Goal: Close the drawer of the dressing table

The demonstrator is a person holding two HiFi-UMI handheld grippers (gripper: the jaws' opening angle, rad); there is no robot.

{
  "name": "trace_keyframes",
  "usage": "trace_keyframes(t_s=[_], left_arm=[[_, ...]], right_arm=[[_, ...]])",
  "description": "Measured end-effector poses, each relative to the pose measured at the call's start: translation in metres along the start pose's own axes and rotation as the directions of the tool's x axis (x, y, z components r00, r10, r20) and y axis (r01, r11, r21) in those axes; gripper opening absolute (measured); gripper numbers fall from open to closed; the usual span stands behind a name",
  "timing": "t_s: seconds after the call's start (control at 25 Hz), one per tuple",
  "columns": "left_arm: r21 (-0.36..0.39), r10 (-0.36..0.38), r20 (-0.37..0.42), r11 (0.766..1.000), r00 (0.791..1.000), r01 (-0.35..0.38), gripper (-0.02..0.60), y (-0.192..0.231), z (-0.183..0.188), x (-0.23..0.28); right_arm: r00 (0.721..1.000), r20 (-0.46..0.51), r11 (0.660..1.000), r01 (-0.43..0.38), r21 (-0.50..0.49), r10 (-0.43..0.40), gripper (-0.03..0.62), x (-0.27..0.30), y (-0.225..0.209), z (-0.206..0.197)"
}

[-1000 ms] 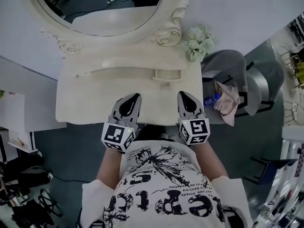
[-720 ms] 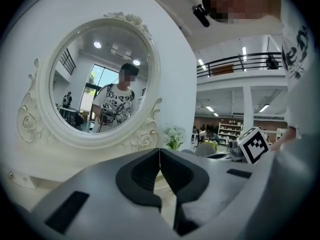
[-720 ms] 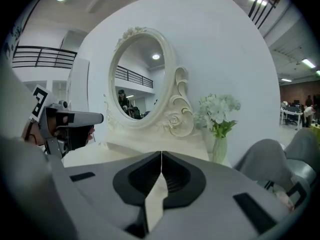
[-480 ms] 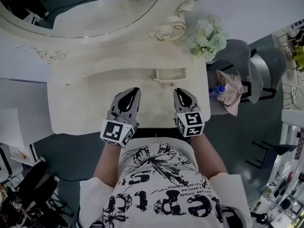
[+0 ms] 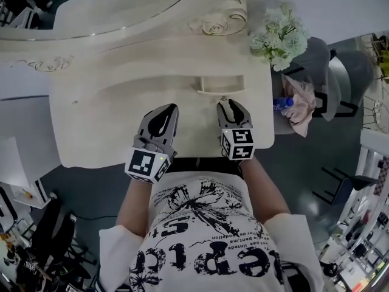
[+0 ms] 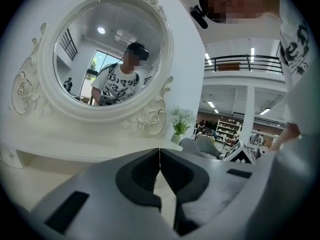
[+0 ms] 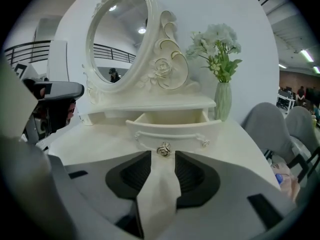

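The cream dressing table (image 5: 91, 132) has a small drawer (image 5: 221, 84) standing pulled out below the mirror shelf. In the right gripper view the drawer front (image 7: 172, 129) faces me with its rose-shaped knob (image 7: 163, 149). My right gripper (image 7: 163, 158) sits just short of that knob, its jaws opening, with only bare tabletop between them. In the head view the right gripper (image 5: 230, 105) is low over the table in front of the drawer. My left gripper (image 5: 164, 113) hovers over the tabletop to the left, and its jaws (image 6: 159, 154) are shut on nothing.
An oval mirror (image 5: 91, 5) in a carved frame rises at the back. A vase of white flowers (image 5: 276, 32) stands on the table's right corner. Beside the table a grey chair (image 5: 316, 59) holds a pink cloth (image 5: 301, 96) and a bottle (image 5: 281, 104).
Both grippers have sunk and moved forward over the tabletop. The right one has come up to the drawer knob and its jaws have parted.
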State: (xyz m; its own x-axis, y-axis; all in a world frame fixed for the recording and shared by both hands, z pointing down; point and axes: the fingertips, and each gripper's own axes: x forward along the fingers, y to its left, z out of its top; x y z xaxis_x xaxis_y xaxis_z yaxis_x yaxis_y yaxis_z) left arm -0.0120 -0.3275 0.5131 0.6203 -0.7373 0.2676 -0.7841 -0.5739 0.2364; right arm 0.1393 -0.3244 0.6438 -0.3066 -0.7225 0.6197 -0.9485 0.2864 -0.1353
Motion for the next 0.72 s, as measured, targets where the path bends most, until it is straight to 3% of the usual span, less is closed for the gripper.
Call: trace_keyframes(t_s=[0.28,0.4,0.72], left_arm=[[0.038,-0.004,-0.007,0.999,1.0,0.004,0.018,-0.002,-0.007,0.004],[0.022,0.021,-0.015,1.0,1.0,-0.021,0.018,0.003,-0.012,-0.001],[-0.038,0.068,-0.033,0.997,0.997,-0.07,0.018,0.012,-0.019,-0.004]], right_arm=[[0.997,0.029,0.997,0.077,0.032,-0.078,0.143,0.013,-0.007,0.002],[0.994,0.04,0.995,0.098,0.006,-0.098,0.113,0.014,-0.005,0.004],[0.996,0.018,0.997,0.082,0.016,-0.082,0.109,0.017,-0.005,0.005]])
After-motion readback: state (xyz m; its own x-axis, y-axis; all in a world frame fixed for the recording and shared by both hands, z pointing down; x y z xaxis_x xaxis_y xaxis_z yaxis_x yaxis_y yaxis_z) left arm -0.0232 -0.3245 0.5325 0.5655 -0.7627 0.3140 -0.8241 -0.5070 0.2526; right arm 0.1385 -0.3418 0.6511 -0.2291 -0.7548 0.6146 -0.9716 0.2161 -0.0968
